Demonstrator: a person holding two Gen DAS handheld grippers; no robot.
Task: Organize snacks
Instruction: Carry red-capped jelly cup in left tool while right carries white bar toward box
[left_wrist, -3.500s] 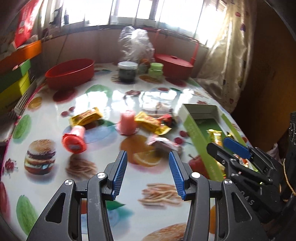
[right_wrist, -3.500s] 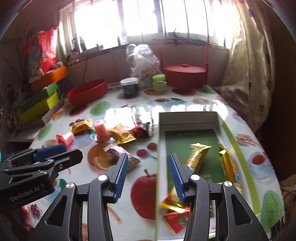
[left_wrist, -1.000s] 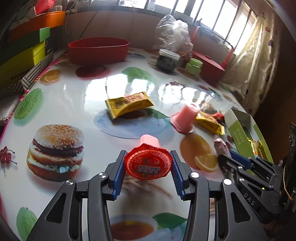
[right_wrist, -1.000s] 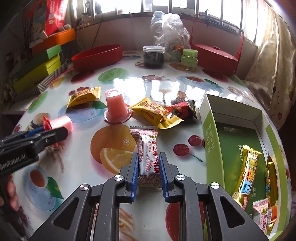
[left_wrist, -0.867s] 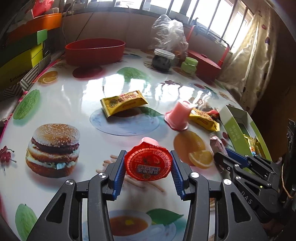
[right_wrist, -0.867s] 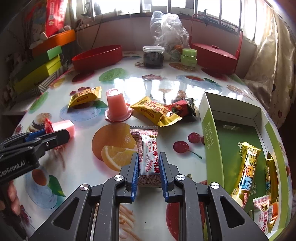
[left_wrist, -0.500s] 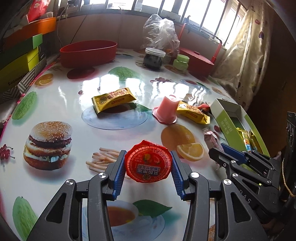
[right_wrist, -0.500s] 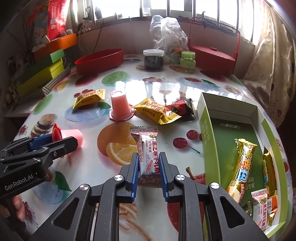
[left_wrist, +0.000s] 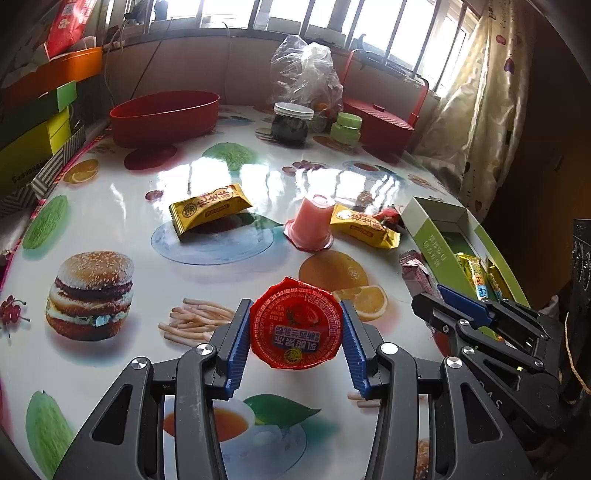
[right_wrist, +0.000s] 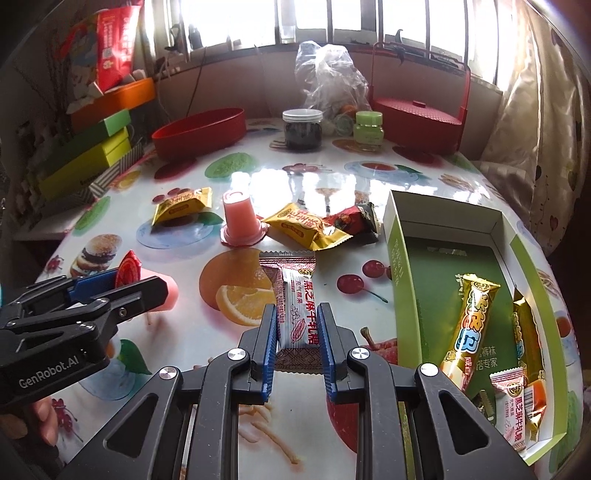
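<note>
A: While both hands hover over the printed table (left_wrist: 110, 192), the left gripper (left_wrist: 295, 343) is clamped on a red-lidded jelly cup (left_wrist: 295, 325), lid facing the camera; it's clear of the tabletop.

B: And the right gripper (right_wrist: 295, 332) pinches a white-and-red candy wrapper (right_wrist: 295, 306); the green box (right_wrist: 402, 266) sits just right, bars inside.

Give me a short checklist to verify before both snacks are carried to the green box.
1. Left gripper shut on the jelly cup: ok.
2. Right gripper shut on the white candy packet: ok.
3. Green box open on top: ok.
4. Free floor inside the box, at its far end: ok.
5. Jelly cup lifted clear of the table: cannot tell.
</note>
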